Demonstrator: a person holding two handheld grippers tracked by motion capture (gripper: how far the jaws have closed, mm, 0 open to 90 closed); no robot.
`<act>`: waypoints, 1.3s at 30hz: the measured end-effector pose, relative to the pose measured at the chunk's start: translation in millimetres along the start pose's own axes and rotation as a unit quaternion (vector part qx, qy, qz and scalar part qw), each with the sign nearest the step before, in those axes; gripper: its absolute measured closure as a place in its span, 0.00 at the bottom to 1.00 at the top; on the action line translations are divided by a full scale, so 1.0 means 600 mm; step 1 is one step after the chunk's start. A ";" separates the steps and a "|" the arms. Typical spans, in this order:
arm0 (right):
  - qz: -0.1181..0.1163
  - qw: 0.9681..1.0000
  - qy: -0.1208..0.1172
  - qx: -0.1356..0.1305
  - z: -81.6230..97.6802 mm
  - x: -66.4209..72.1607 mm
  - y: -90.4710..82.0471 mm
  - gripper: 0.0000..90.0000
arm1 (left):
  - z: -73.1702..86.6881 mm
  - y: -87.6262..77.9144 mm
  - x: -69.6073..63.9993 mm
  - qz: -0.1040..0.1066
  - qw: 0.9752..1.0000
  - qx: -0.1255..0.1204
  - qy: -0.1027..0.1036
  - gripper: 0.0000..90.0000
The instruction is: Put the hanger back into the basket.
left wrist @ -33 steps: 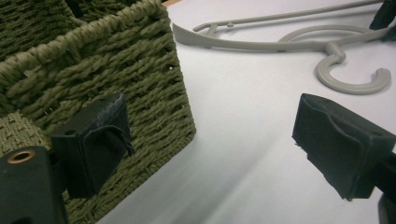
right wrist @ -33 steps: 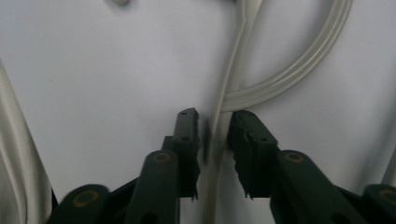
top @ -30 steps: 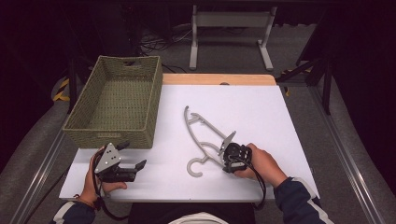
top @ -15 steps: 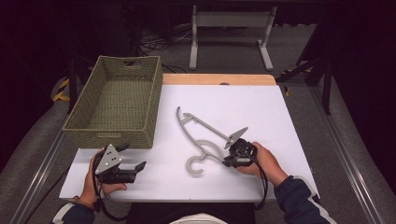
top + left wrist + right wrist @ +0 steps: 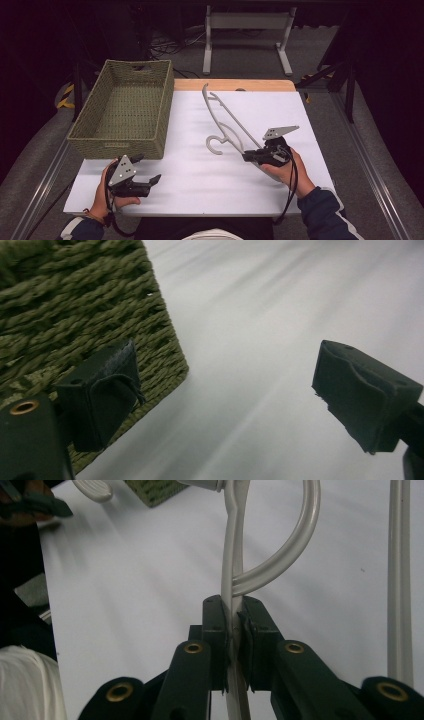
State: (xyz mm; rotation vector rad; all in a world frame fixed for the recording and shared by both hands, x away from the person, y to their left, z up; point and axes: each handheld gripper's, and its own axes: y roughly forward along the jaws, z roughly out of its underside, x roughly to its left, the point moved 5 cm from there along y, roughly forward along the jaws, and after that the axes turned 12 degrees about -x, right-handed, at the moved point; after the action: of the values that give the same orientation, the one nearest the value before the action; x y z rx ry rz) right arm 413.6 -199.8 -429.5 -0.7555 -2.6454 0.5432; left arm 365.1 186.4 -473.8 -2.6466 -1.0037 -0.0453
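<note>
The right tool (image 5: 250, 156) is clamping its two black jaws flat on the thin bar of a pale grey plastic clothes hanger (image 5: 227, 122); in the right gripper view the pads (image 5: 215, 630) are pressing on the bar from both sides, just below where the hanger's curved hook (image 5: 295, 545) branches off. The hanger is tilting up from that grip, with its far end pointing toward the back of the white-covered bench (image 5: 210, 190) and its hook curling near the bench surface. It is sitting just to the right of the green woven rectangular basket (image 5: 125, 107), well clear of the basket's wall and not yet over it.

The left tool (image 5: 152, 181) is resting in the person's left hand in front of the basket's near right corner. Its jaws are standing wide apart with nothing between them, and in the left gripper view the basket's woven corner (image 5: 75, 315) is showing close behind one pad (image 5: 102, 390).

Judging by how things lie, the pick-up is done: the hanger is firmly gripped and partly raised. What seems left, if the basket is the goal, is carrying the hanger leftward over the basket's rim, lowering it inside and letting go. The basket looks empty as far as its inside is showing. The hanger is long next to the basket's opening, so it probably needs turning to run along the basket's length before going down.
</note>
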 end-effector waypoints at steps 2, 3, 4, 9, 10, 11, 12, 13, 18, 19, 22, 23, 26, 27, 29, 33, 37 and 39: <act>-0.001 1.000 -0.004 -0.019 -0.005 0.004 -0.004 0.92 | -0.002 0.005 -0.003 0.006 1.000 -0.001 -0.002 0.14; -0.001 1.000 0.001 -0.030 -0.008 0.006 -0.006 0.92 | -0.003 0.007 -0.004 0.007 1.000 -0.001 -0.002 0.14; -0.002 0.999 -0.002 -0.037 -0.009 0.006 -0.007 0.92 | -0.004 0.010 -0.006 0.010 1.000 0.000 0.000 0.14; 0.001 0.997 -0.007 -0.078 -0.019 0.007 -0.012 0.92 | -0.009 0.019 -0.013 0.020 1.000 -0.003 -0.004 0.16; 0.001 0.997 -0.007 -0.078 -0.019 0.007 -0.012 0.92 | -0.013 0.022 -0.014 0.021 1.000 -0.006 -0.004 0.16; -0.001 0.996 -0.005 -0.093 -0.022 0.008 -0.013 0.92 | -0.017 0.026 -0.017 0.025 1.000 -0.009 -0.007 0.17; -0.002 0.995 -0.006 -0.100 -0.023 0.010 -0.014 0.92 | -0.022 0.030 -0.019 0.030 0.999 -0.013 -0.004 0.18; -0.002 0.995 -0.006 -0.100 -0.023 0.010 -0.014 0.92 | -0.028 0.035 -0.023 0.033 0.999 -0.017 0.000 0.18; -0.004 0.991 -0.013 -0.132 -0.032 0.020 -0.016 0.92 | -0.066 0.064 -0.039 0.063 0.997 -0.047 0.000 0.21; -0.006 0.990 -0.015 -0.138 -0.035 0.022 -0.016 0.92 | -0.072 0.069 -0.041 0.064 0.997 -0.049 0.002 0.22; -0.005 0.989 -0.021 -0.146 -0.038 0.025 -0.016 0.92 | -0.077 0.079 -0.046 0.065 0.997 -0.049 0.011 0.22; -0.005 0.989 -0.022 -0.148 -0.040 0.025 -0.016 0.92 | -0.076 0.079 -0.047 0.067 0.997 -0.046 0.012 0.22; 0.000 0.988 -0.031 -0.151 -0.043 0.028 -0.015 0.92 | -0.069 0.072 -0.045 0.055 0.997 -0.043 0.026 0.21; 0.000 0.988 -0.034 -0.152 -0.045 0.029 -0.014 0.92 | -0.067 0.068 -0.042 0.050 0.998 -0.042 0.025 0.20; 0.004 0.987 -0.038 -0.155 -0.049 0.030 -0.012 0.92 | -0.065 0.061 -0.035 0.039 0.998 -0.046 0.021 0.20; 0.009 0.986 -0.048 -0.159 -0.055 0.034 -0.009 0.92 | -0.067 0.051 -0.026 0.031 0.998 -0.054 0.018 0.20; 0.013 0.984 -0.050 -0.169 -0.062 0.037 -0.008 0.92 | -0.069 0.050 -0.026 0.030 0.998 -0.055 0.018 0.20; 0.011 0.984 -0.051 -0.171 -0.064 0.038 -0.008 0.92 | -0.070 0.049 -0.028 0.032 0.998 -0.056 0.016 0.20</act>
State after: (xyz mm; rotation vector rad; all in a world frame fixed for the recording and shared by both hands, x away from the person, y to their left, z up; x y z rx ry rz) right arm 409.2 -180.7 -389.5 -0.8751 -2.8679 0.1331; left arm 375.2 142.3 -444.3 -2.7678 -0.9321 -0.1331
